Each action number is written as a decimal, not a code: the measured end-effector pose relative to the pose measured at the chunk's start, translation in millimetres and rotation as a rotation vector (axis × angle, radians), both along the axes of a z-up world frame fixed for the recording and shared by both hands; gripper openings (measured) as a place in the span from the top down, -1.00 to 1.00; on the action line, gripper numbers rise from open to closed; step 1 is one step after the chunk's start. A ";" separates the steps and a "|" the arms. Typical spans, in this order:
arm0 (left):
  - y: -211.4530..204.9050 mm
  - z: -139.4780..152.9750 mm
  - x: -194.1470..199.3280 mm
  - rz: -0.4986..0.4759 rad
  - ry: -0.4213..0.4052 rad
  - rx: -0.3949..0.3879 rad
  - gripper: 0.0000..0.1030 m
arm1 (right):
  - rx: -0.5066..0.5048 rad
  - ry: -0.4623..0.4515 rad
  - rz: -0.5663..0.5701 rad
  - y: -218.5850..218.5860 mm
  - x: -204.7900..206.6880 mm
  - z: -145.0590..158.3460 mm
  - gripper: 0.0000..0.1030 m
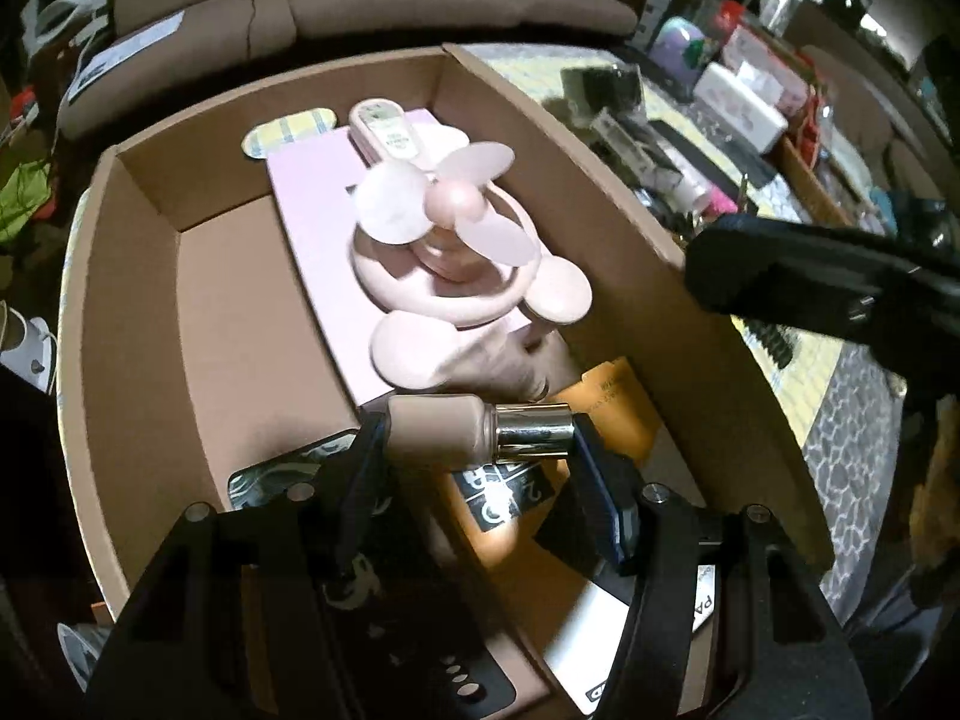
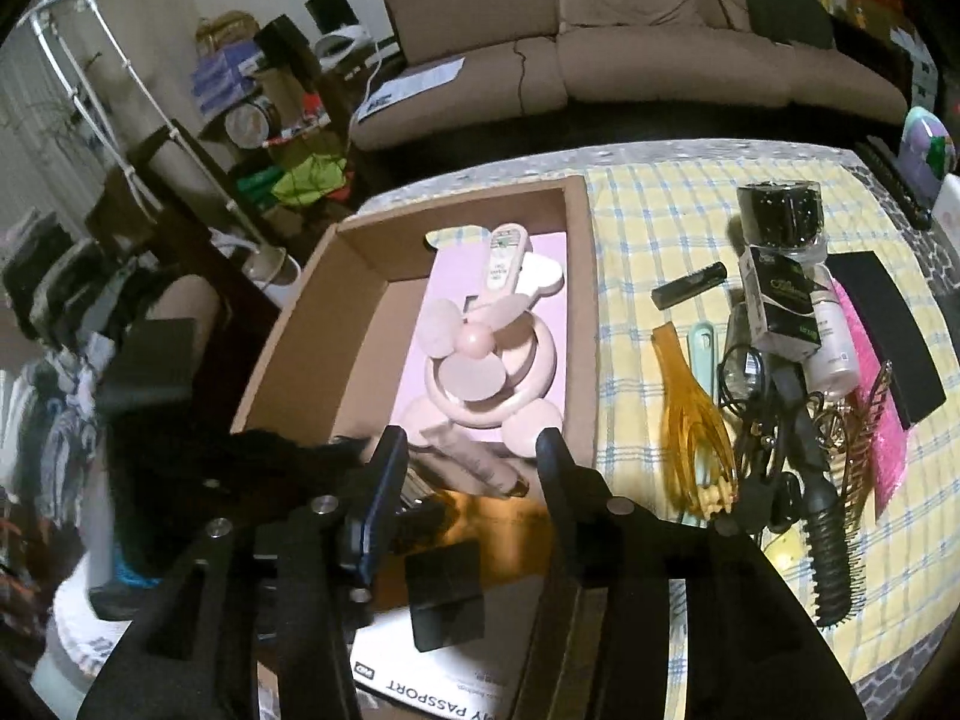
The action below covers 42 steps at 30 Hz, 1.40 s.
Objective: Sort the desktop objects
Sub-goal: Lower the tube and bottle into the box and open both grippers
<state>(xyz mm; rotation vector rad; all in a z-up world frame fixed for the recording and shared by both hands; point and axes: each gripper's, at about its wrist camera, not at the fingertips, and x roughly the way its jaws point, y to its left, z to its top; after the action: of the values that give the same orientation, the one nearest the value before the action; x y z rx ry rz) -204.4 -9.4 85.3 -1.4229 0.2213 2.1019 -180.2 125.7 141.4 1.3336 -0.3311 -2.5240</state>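
beige tube (image 1: 438, 429) across left hand-held gripper (image 1: 474, 438) (clamped)

A home living room: a brown sofa (image 2: 630, 42) behind a cloth-covered table (image 2: 660, 222), clutter around.

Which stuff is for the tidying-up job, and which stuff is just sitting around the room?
For the job:
- beige tube with gold cap, in the left claw
- cardboard box
- pink fan in the box
- orange comb and black hairbrush on the table

Just lying about:
- brown sofa
- white rack
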 end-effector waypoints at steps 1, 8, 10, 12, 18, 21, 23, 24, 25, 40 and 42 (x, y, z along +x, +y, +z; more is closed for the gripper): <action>1.3 -1.1 -0.5 -0.008 -0.010 -0.003 -0.09 | -0.008 0.000 -0.003 1.7 0.4 1.0 0.11; -3.5 -5.1 -13.9 0.033 -0.069 0.057 -0.46 | -0.003 0.013 0.021 -0.2 4.7 7.7 0.10; -10.3 -1.5 -15.5 0.056 -0.075 0.078 -0.65 | -0.006 0.013 0.019 1.5 4.4 7.9 0.10; -21.2 7.0 -18.4 0.080 -0.083 0.128 -0.79 | -0.012 0.012 0.015 3.7 3.7 7.3 0.09; -51.6 31.1 -23.9 0.154 -0.050 0.213 -0.93 | -0.022 0.014 0.003 8.8 4.6 7.0 0.00; -58.4 34.2 -25.3 0.174 -0.040 0.225 -0.98 | -0.017 0.011 -0.002 11.7 6.1 8.8 -0.05; -55.3 34.5 -22.5 0.162 -0.042 0.231 -1.00 | -0.009 0.014 -0.007 14.8 7.5 11.3 -0.19; -50.3 34.7 -20.8 0.153 -0.041 0.221 -1.00 | -0.004 0.015 -0.012 16.8 8.2 12.6 -0.27; -46.2 34.8 -17.4 0.143 -0.034 0.206 -1.00 | 0.001 0.013 -0.018 19.3 8.9 13.2 -0.49; -39.6 63.4 43.4 0.183 0.190 0.060 -1.00 | 0.092 -0.012 -0.013 22.4 35.7 7.4 -0.88; -42.7 67.2 50.7 0.200 0.203 0.062 -1.00 | 0.100 -0.014 -0.018 24.7 40.6 7.3 -0.88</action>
<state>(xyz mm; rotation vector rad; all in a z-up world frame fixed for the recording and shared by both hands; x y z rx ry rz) -153.7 -52.1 152.5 -1.2394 0.0945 2.3969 -139.6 150.4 148.7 1.3905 -0.2233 -2.5786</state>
